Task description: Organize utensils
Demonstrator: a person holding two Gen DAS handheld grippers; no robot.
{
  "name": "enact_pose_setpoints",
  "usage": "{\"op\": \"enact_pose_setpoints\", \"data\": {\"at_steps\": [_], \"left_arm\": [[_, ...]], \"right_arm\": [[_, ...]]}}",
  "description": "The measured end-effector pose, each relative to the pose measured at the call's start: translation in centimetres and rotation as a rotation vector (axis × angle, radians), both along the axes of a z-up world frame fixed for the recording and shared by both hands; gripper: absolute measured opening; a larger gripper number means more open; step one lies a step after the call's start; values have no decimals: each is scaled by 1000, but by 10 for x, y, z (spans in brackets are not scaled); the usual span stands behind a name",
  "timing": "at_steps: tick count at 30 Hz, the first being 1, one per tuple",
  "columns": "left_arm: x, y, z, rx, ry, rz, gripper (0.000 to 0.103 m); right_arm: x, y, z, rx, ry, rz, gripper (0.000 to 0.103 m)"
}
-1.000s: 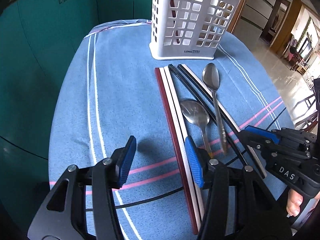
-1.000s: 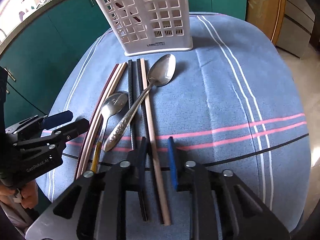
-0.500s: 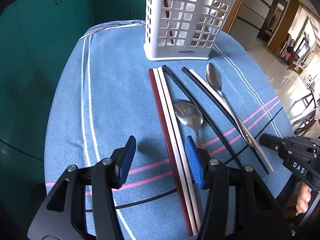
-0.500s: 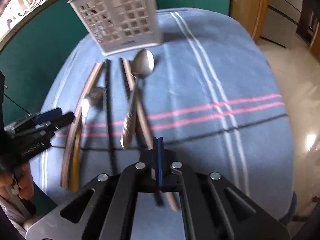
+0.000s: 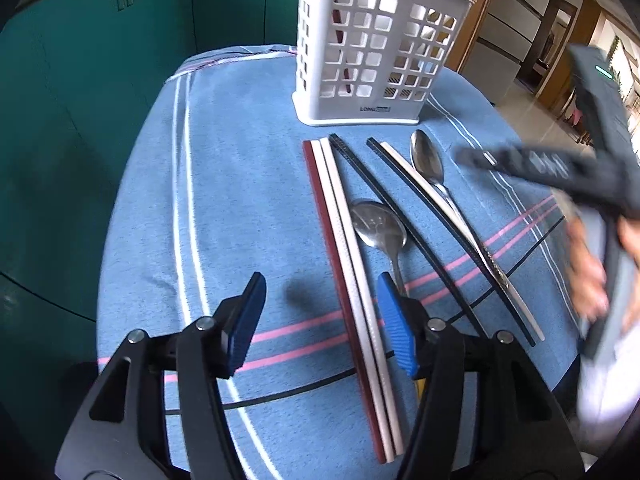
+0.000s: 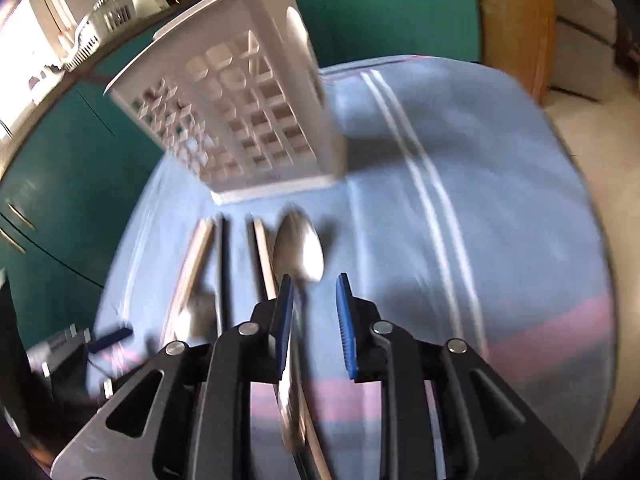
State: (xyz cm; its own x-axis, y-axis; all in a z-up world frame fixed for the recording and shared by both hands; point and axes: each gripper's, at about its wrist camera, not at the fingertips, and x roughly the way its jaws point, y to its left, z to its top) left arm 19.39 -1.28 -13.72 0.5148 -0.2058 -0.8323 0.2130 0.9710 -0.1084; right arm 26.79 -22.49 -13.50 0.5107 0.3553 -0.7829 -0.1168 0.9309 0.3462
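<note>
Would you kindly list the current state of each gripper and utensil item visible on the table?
left gripper: open, empty, above the cloth.
right gripper: open, blurred, over the long spoon.
caddy: upright; a white and a dark stick inside.
long spoon: flat, bowl toward caddy.
short spoon: flat, bowl up.
red chopstick: flat, touching a white one.
black chopsticks: flat, apart.

From my left wrist camera, the utensil holder stands at twelve o'clock on the tablecloth, with chopsticks and two spoons laid side by side in front of it. The short spoon lies just right of the paired chopsticks; the long spoon lies farther out toward two o'clock. My left gripper hangs at six o'clock, and my right gripper comes in from three o'clock.
</note>
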Motion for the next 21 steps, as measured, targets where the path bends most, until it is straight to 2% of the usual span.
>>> {"op": "enact_pose_setpoints", "data": {"at_steps": [2, 4, 8, 10, 11, 12, 13, 15, 17, 21], "left_arm": [[-2, 4, 3, -3, -5, 7, 57], [-2, 5, 4, -26, 0, 1, 57], [0, -6, 5, -53, 5, -47, 55], [3, -16, 2, -66, 16, -88, 54], [4, -21, 1, -72, 24, -105, 46], [8, -28, -2, -76, 40, -123, 39], [11, -33, -5, -77, 55, -133, 36], [14, -39, -8, -84, 67, -147, 27], [18, -45, -10, -86, 83, -155, 23], [25, -50, -13, -72, 99, -137, 22]], "right_arm": [[28, -1, -4, 19, 5, 6, 25], [45, 1, -6, 16, 6, 29, 40], [60, 7, -15, 26, 61, 94, 40], [58, 9, -17, 51, 67, 127, 25], [55, 9, -18, 56, 66, 135, 21], [52, 8, -17, 56, 62, 135, 12], [47, 7, -16, 55, 58, 136, 9], [36, 5, -15, 56, 52, 133, 5], [26, 0, -14, 58, 46, 125, 3], [8, -14, -6, 82, 15, 114, 2]]}}
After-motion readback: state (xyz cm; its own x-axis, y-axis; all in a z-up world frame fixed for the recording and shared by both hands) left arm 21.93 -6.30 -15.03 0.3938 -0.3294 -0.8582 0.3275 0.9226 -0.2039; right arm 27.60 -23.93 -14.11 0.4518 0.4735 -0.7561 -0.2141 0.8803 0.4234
